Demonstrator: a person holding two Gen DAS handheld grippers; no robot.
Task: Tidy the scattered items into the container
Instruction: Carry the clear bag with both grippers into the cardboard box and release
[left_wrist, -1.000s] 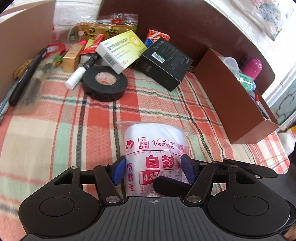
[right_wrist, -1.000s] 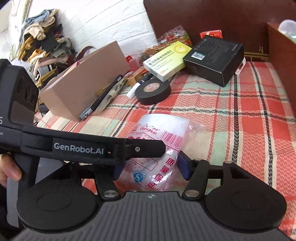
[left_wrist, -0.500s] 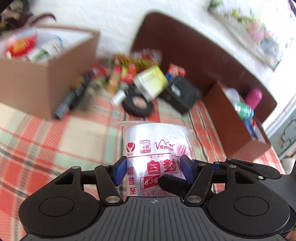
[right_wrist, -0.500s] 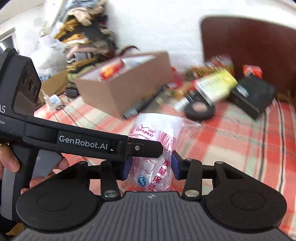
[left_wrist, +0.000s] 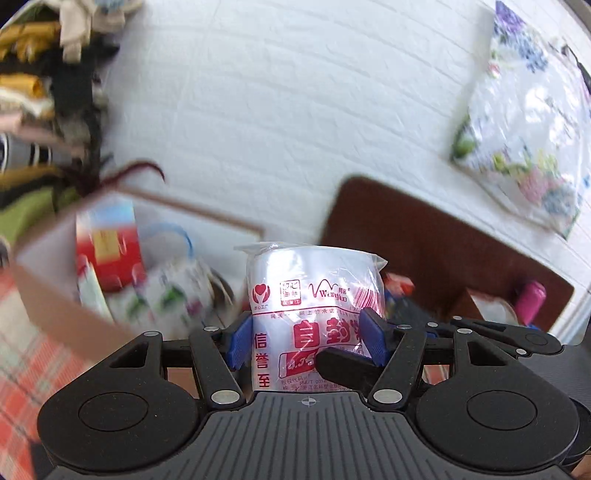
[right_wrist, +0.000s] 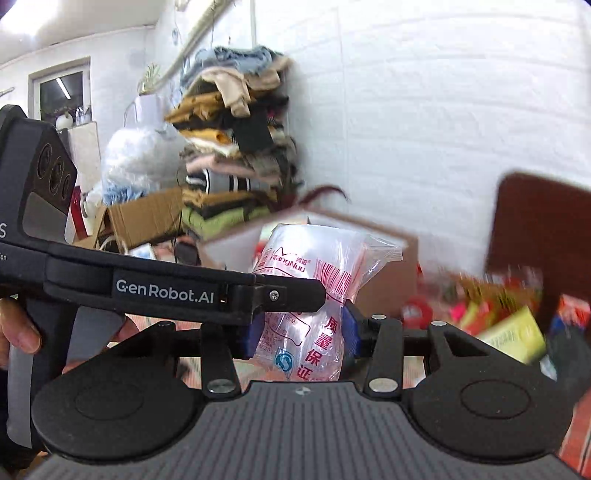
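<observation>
Both claws, left claw (left_wrist: 308, 338) and right claw (right_wrist: 301, 334), clench the bag roll (left_wrist: 314, 295) between them.

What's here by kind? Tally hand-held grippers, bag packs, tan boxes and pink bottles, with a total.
Pack of zip bags: 1
Hand-held gripper: 2 (left, right; the right's jaws have just been closing on the pack)
Tan cardboard box: 1
Pink bottle: 1
Total: 5
</observation>
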